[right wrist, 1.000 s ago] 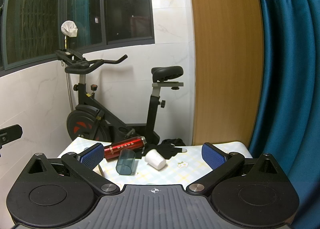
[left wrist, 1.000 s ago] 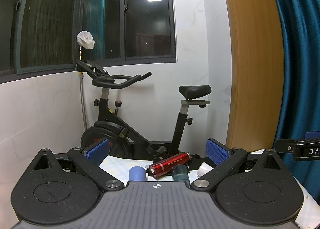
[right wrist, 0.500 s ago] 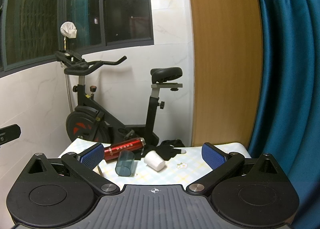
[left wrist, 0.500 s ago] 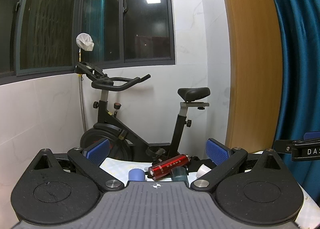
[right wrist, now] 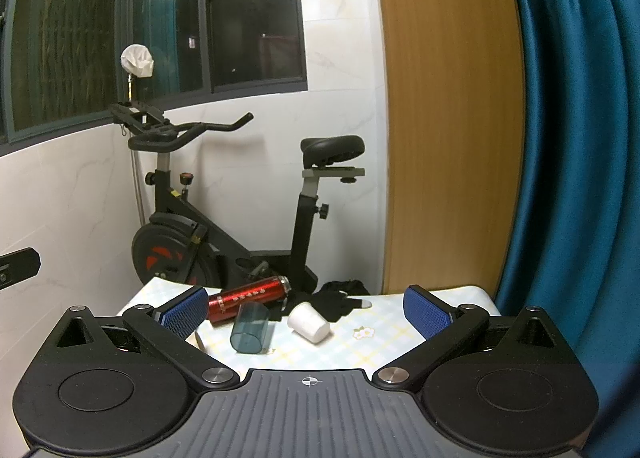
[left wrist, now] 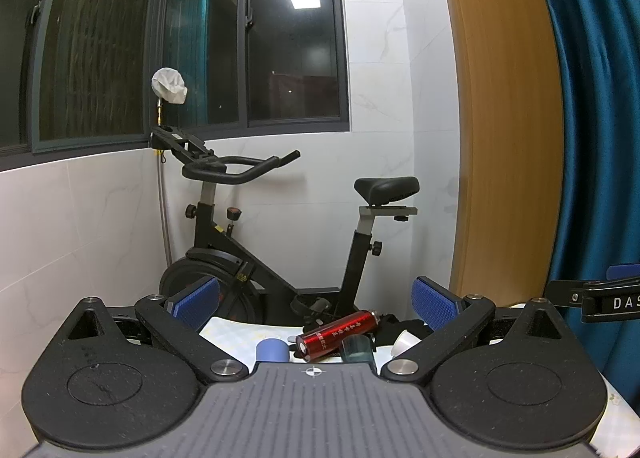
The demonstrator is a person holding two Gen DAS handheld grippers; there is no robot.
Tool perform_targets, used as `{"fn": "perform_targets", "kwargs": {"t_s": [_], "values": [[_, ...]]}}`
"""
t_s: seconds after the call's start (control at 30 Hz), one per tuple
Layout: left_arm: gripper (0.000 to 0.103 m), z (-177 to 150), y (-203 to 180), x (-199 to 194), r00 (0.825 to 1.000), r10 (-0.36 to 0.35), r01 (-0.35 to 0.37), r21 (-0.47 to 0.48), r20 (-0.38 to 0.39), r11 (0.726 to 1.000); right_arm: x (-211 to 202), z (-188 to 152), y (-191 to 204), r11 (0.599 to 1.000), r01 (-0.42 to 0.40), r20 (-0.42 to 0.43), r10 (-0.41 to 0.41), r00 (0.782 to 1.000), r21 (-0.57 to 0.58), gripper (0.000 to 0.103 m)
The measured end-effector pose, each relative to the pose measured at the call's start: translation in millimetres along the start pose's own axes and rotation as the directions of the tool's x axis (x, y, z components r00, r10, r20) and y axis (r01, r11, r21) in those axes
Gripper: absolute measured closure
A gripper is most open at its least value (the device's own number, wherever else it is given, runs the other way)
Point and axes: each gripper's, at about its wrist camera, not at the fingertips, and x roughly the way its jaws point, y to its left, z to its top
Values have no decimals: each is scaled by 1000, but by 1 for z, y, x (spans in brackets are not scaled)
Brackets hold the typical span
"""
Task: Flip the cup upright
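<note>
A white paper cup (right wrist: 308,323) lies on its side on the checked tablecloth (right wrist: 384,338); it also shows in the left wrist view (left wrist: 404,343). A translucent teal cup (right wrist: 249,327) lies tipped beside it and peeks above the gripper body in the left wrist view (left wrist: 357,348). A blue cup (left wrist: 272,350) stands at the left. My right gripper (right wrist: 306,308) is open and empty, short of the cups. My left gripper (left wrist: 316,302) is open and empty, held back from them.
A red metal flask (right wrist: 248,298) lies on its side behind the cups, next to a black glove (right wrist: 342,300). An exercise bike (right wrist: 224,218) stands past the table's far edge. A blue curtain (right wrist: 580,138) hangs at the right.
Both grippers have tilted slightly up and eased back; the objects sit a little lower in both views. Nothing on the table has moved.
</note>
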Motion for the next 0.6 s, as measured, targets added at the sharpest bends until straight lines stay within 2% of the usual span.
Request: {"fn": "perform_targets", "kwargs": {"t_s": [0.6], "values": [[0, 0, -1, 0, 1000, -1, 1, -1, 2, 1000, -2, 1, 1, 1000, 0, 0, 0, 1000, 0, 0]]}}
